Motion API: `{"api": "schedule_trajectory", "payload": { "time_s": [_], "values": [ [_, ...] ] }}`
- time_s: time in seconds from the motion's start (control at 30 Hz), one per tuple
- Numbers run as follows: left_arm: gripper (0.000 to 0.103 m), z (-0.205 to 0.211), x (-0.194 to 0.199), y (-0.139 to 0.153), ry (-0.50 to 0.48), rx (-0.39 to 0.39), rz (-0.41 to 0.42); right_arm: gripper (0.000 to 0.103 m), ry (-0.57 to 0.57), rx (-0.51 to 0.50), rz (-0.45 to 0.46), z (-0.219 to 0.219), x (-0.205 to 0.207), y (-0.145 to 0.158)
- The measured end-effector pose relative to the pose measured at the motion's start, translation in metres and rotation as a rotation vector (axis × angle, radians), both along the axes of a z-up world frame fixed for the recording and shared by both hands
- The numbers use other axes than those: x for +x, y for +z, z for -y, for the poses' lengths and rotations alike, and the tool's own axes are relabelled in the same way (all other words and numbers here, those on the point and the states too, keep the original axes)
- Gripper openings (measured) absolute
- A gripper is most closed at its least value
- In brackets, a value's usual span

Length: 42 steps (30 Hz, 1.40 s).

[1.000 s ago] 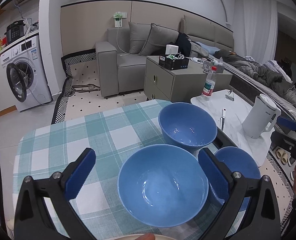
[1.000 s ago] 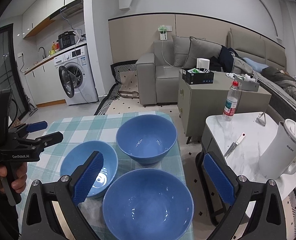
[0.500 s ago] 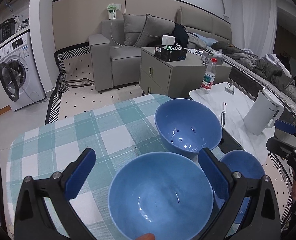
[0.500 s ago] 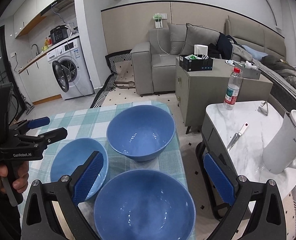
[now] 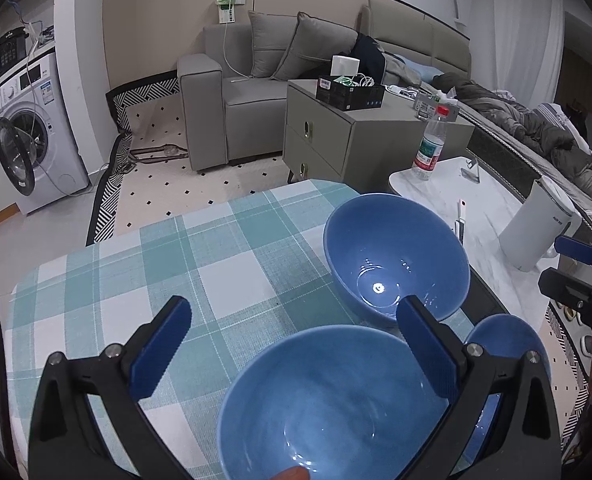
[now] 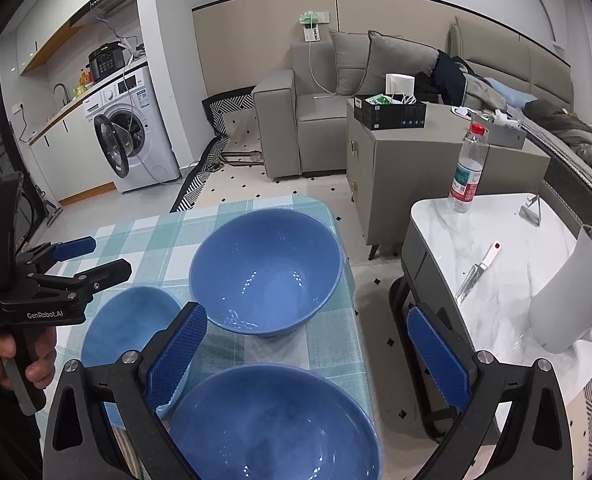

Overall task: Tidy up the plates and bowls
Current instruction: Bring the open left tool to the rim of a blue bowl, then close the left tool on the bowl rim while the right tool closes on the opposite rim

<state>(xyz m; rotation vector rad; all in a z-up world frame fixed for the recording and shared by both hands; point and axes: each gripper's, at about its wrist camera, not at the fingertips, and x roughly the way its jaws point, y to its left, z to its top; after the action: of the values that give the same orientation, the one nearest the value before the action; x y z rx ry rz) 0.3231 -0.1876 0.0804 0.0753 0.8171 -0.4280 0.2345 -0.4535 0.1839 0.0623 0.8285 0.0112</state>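
- Blue pads of our left tool [image 5: 292, 344] stand wide apart, empty; the near bowl [image 5: 331, 404] sits just below them, at 6 o'clock.
- Our right tool [image 6: 307, 350] is likewise spread, over its own large bowl [image 6: 272, 420].
- The far bowl [image 6: 266, 270] lies at 12 o'clock from the right tool, at 1 o'clock from the left, so we judge the right nearer.
- All rest on the checked surface [image 5: 136, 264].

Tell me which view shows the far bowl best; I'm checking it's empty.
The right wrist view: the far bowl shows whole, its inside bare. In the left wrist view the left hand-held gripper has a finger hiding part of its near rim.
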Motion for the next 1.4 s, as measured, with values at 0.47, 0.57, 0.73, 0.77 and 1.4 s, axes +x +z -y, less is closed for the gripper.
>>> {"api": "schedule_trajectory", "payload": {
  "time_s": [0.47, 0.57, 0.73, 0.77, 1.4],
  "values": [
    [0.101, 0.03, 0.026, -0.022, -0.052, 0.032, -0.071, 0.101, -0.004, 0.032, -0.078, 0.006, 0.029, -0.04],
    [0.096, 0.032, 0.031, -0.027, -0.052, 0.032, -0.09, 0.092, 0.0, 0.038, -0.093, 0.007, 0.034, -0.046],
    [0.087, 0.037, 0.037, -0.034, -0.069, 0.03, -0.117, 0.081, 0.0, 0.047, -0.12, 0.009, 0.043, -0.055],
    [0.085, 0.039, 0.037, -0.035, -0.075, 0.034, -0.118, 0.079, 0.0, 0.051, -0.126, 0.01, 0.045, -0.057],
    [0.044, 0.057, 0.045, -0.049, -0.125, 0.075, -0.153, 0.055, 0.014, 0.066, -0.207, 0.005, 0.072, -0.087]
  ]
}}
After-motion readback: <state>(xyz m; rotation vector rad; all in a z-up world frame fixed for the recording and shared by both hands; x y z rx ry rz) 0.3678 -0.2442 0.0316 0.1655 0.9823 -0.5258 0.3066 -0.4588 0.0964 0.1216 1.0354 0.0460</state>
